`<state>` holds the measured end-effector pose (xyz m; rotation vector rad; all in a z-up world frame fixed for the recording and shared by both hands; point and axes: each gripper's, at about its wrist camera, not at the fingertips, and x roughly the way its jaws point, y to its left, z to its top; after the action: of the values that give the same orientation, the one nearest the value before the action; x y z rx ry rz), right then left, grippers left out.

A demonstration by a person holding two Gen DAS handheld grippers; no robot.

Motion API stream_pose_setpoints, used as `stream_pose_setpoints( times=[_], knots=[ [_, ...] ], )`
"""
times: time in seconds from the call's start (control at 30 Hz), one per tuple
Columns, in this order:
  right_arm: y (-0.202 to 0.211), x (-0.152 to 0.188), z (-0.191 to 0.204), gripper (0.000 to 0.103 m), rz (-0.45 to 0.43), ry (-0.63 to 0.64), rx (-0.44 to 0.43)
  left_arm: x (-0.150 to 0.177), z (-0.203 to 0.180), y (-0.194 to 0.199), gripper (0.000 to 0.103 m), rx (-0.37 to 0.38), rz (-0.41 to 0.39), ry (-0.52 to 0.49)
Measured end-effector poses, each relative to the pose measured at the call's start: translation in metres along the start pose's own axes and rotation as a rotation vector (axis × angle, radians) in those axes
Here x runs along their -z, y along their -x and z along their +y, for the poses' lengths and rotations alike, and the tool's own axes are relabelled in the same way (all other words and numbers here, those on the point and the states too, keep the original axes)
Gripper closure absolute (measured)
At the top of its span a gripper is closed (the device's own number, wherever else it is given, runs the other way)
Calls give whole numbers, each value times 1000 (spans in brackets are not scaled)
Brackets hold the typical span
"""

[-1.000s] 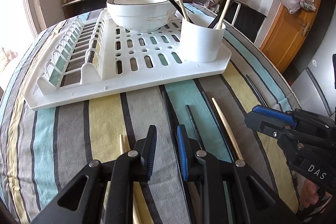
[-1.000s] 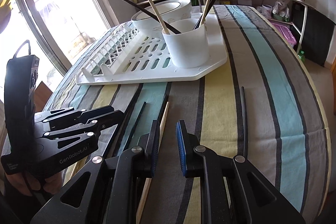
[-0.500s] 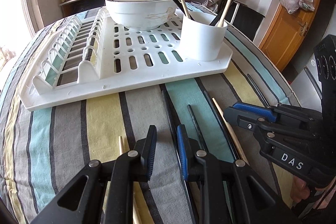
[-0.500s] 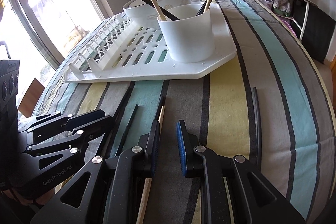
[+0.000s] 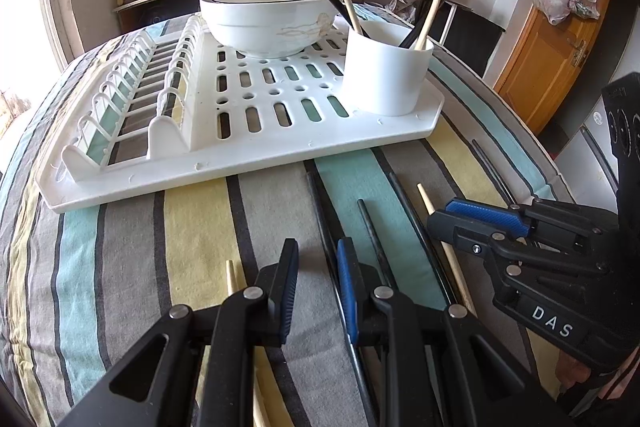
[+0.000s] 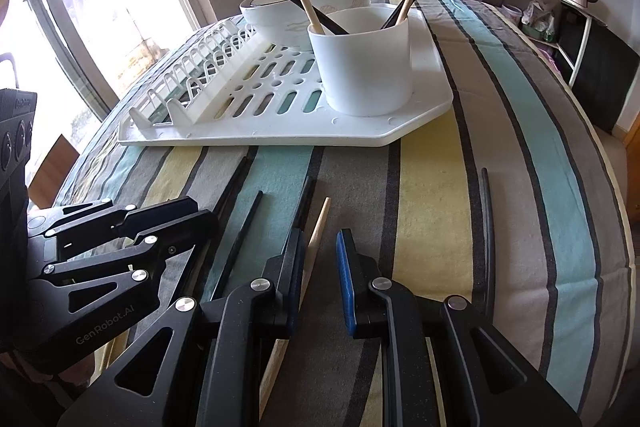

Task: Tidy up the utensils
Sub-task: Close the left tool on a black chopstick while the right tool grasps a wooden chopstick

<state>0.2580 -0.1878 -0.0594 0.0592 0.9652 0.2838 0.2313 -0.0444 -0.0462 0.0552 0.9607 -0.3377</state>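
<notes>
Both tongs hover low over loose chopsticks on the striped worktop, near the white drying rack.

The left tongs (image 5: 318,259) stand slightly open with nothing between the pads; a black chopstick (image 5: 320,211) lies just beside their right pad and a wooden chopstick (image 5: 230,277) to their left. The right tongs (image 6: 320,251) are likewise a little open and empty, a wooden chopstick (image 6: 318,227) lying just inside their left pad. Farther off, the white cup (image 5: 386,75) on the drying rack (image 5: 240,155) holds four chopsticks beside a bowl (image 5: 268,15). Only the right view shows a lone black chopstick (image 6: 486,219) far right and the window; only the left view shows the orange door (image 5: 552,39).
</notes>
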Motion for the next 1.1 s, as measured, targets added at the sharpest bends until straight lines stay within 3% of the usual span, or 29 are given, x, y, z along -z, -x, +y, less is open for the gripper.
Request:
stream_pose_setpoints(
  times=[0.17,0.4,0.57,0.67,1.1],
  knots=[
    [-3,-5,-1,86,11,3,20,-7,-4,-4,82,-21,29,-14],
    [-8,-12,0,96,19,24,54,-21,-7,-13,82,-29,55,-17],
    [-6,-12,-2,99,15,24,45,-24,-11,-16,96,-49,51,-32],
    [0,-11,-3,99,-1,24,41,-24,-9,-15,97,-14,52,-23],
    [53,-19,-5,99,-120,9,-17,-29,-5,50,97,31,-70,-11]
  ],
)
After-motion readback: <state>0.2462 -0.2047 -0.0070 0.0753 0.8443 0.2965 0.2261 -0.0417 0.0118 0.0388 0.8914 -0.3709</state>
